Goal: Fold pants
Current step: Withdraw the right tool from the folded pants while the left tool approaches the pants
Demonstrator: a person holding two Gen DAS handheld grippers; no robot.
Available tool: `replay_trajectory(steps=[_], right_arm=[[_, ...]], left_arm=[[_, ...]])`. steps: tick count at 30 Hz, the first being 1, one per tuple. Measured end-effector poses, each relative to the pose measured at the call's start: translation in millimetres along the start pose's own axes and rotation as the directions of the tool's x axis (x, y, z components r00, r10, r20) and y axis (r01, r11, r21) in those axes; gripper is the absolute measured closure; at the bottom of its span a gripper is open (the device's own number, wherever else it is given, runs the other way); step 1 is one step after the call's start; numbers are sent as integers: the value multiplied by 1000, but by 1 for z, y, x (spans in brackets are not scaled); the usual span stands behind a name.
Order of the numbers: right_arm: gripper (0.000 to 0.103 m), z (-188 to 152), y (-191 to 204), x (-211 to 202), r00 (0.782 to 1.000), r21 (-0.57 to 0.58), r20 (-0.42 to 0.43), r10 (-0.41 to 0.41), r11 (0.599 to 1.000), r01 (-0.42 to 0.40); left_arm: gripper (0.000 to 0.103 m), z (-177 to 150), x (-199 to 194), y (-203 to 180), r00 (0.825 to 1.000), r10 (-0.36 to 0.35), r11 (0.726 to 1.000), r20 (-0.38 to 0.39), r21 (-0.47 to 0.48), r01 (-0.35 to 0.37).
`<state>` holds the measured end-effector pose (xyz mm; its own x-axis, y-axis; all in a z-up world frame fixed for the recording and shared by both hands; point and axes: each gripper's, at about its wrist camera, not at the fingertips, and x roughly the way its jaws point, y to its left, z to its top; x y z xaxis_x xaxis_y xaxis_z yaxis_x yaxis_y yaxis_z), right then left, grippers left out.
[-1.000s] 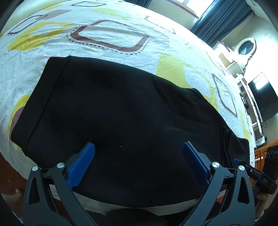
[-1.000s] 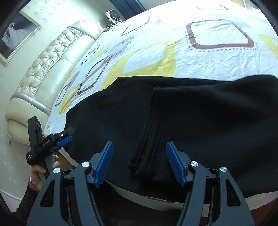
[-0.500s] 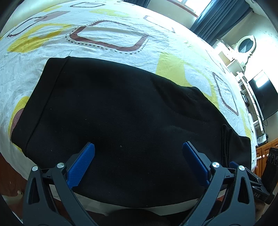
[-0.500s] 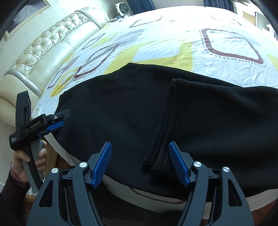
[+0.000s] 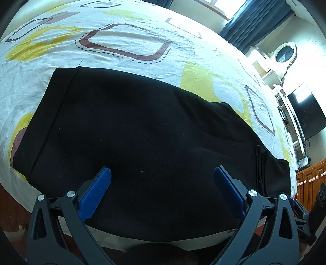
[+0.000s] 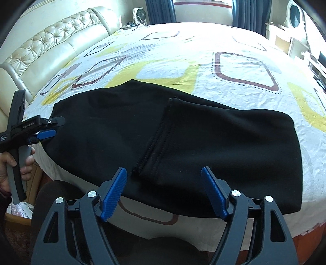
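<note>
Black pants point(image 5: 142, 122) lie folded flat on the patterned bed sheet point(image 5: 122, 40), near the bed's front edge. In the right wrist view the pants point(image 6: 214, 138) show their ribbed cuffs point(image 6: 156, 138) resting across the middle. My left gripper point(image 5: 162, 169) hovers open above the cloth, with nothing between its blue pads. It also shows at the left as the left gripper point(image 6: 43, 133), held by a hand point(image 6: 6, 163). My right gripper point(image 6: 164, 168) hangs over the cuff end, its jaws opening. The cloth lies below them and the pads do not touch it.
A cream tufted headboard point(image 6: 51, 46) runs along the bed's far left, with a fan point(image 6: 140, 15) behind it. A TV point(image 5: 305, 116), a round mirror point(image 5: 285, 54) and a wooden cabinet point(image 5: 311, 179) stand to the right. The sheet point(image 6: 244, 69) beyond the pants is bare.
The right gripper has swung and rolled, so the bed now sits more level in its view, and its jaws have widened. The left gripper and the pants have not moved.
</note>
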<state>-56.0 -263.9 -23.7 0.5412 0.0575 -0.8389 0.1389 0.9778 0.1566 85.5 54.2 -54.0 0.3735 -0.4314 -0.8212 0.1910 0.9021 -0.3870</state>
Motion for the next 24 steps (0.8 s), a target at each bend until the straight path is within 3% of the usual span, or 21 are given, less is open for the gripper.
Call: replay_trajectory(steps=[3, 6, 11, 13, 15, 20, 24], right_arm=[[28, -5, -13, 3, 999, 37, 0, -33, 999, 33], [28, -5, -25, 4, 1000, 84, 11, -29, 996, 28], [28, -4, -31, 1, 999, 110, 43, -29, 994, 24], [28, -3, -32, 1, 998, 115, 54, -33, 993, 26], [28, -2, -32, 2, 998, 126, 58, -24, 992, 17], [28, -3, -31, 7, 999, 130, 47, -21, 991, 14], [28, -5, -30, 10, 999, 141, 38, -12, 990, 6]], left_arm=[[3, 4, -10, 4, 1000, -26, 1000, 0, -13, 26], [3, 12, -29, 17, 996, -71, 997, 49, -26, 72], [3, 23, -56, 64, 982, -159, 984, 106, -60, 166], [3, 26, -61, 92, 980, -162, 979, 116, -104, 174], [3, 27, -62, 123, 988, -114, 974, 105, -184, 132], [3, 24, -57, 177, 973, -195, 899, 126, -373, 228], [3, 23, -48, 182, 956, -262, 875, 133, -386, 293]])
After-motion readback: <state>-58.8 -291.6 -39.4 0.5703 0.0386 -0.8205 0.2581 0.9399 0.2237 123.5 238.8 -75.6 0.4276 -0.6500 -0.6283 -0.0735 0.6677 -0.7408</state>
